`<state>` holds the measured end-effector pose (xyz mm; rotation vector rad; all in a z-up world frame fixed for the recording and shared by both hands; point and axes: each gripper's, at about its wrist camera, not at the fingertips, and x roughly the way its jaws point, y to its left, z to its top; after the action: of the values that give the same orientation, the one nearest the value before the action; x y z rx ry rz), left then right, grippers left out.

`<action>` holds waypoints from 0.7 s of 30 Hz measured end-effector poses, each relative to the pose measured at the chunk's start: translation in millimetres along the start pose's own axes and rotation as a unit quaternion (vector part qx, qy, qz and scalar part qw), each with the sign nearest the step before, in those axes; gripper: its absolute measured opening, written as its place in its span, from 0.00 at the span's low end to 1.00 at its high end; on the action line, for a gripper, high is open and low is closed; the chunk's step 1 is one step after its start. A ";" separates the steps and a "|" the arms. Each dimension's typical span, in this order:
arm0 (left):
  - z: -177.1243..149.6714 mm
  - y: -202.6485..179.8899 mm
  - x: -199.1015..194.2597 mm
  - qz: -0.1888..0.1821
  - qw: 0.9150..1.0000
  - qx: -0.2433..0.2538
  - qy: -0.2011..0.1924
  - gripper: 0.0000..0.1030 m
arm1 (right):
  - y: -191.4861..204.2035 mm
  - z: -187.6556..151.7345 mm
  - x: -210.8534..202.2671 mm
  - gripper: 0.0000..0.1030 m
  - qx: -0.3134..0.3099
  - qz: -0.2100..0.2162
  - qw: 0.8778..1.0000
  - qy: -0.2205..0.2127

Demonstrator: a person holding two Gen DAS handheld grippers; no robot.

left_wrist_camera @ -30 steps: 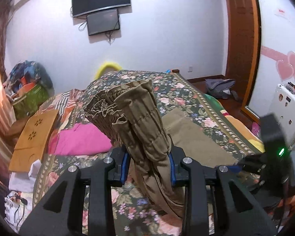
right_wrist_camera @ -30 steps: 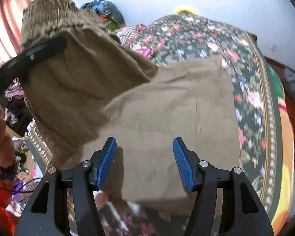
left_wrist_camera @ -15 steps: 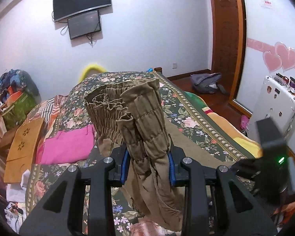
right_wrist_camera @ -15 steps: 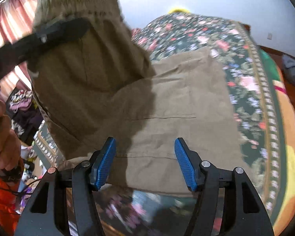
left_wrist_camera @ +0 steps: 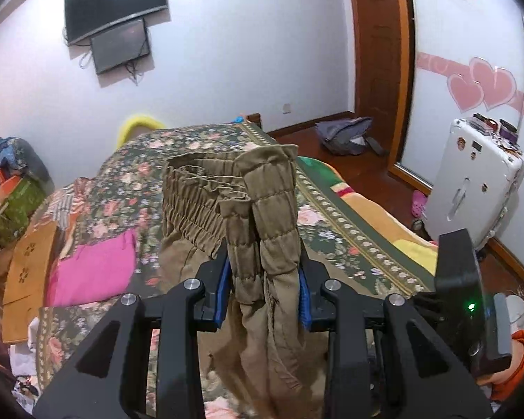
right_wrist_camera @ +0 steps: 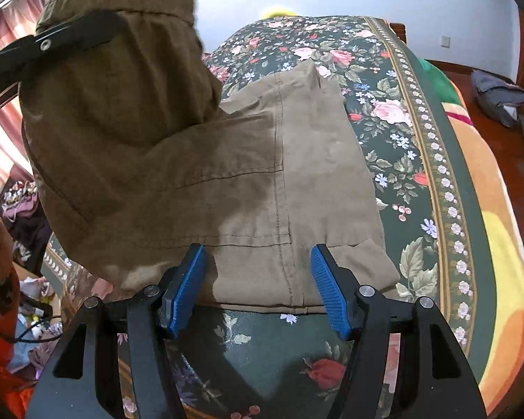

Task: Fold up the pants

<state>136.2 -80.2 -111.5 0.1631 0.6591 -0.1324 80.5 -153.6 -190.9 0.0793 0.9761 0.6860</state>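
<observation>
Khaki pants (right_wrist_camera: 297,174) lie partly flat on the floral bedspread (right_wrist_camera: 384,132). My left gripper (left_wrist_camera: 263,282) is shut on the bunched elastic waistband (left_wrist_camera: 262,202) and holds it up above the bed; the cloth hangs down from it. That raised part and the left gripper's finger (right_wrist_camera: 70,38) show at the upper left of the right wrist view. My right gripper (right_wrist_camera: 256,281) is open and empty, its blue pads just above the near edge of the flat part of the pants.
A pink cloth (left_wrist_camera: 91,272) and a wooden board (left_wrist_camera: 24,262) lie at the bed's left. A white suitcase (left_wrist_camera: 471,192) and a grey bag (left_wrist_camera: 346,136) stand on the floor at the right. The bed's edge (right_wrist_camera: 499,209) runs along the right.
My left gripper has lifted the waistband higher. My right gripper has drawn back toward the near edge of the flat pants, still open.
</observation>
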 end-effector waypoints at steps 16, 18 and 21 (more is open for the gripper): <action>-11.7 -40.0 65.7 -0.103 0.987 -0.004 0.125 0.31 | -16.2 -11.5 -24.1 0.58 0.018 -0.007 1.000 -0.020; -15.9 -46.5 69.6 -0.109 0.985 -0.002 0.138 0.32 | -22.0 -15.3 -32.7 0.58 0.021 -0.035 0.999 -0.024; -23.5 -53.8 76.7 -0.130 0.978 -0.009 0.162 0.52 | -30.6 -19.4 -43.2 0.58 0.023 -0.068 0.997 -0.028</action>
<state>172.9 -133.7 -183.0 0.0810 1.0055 -0.3571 64.6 -206.8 -181.3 0.0710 0.9343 0.5349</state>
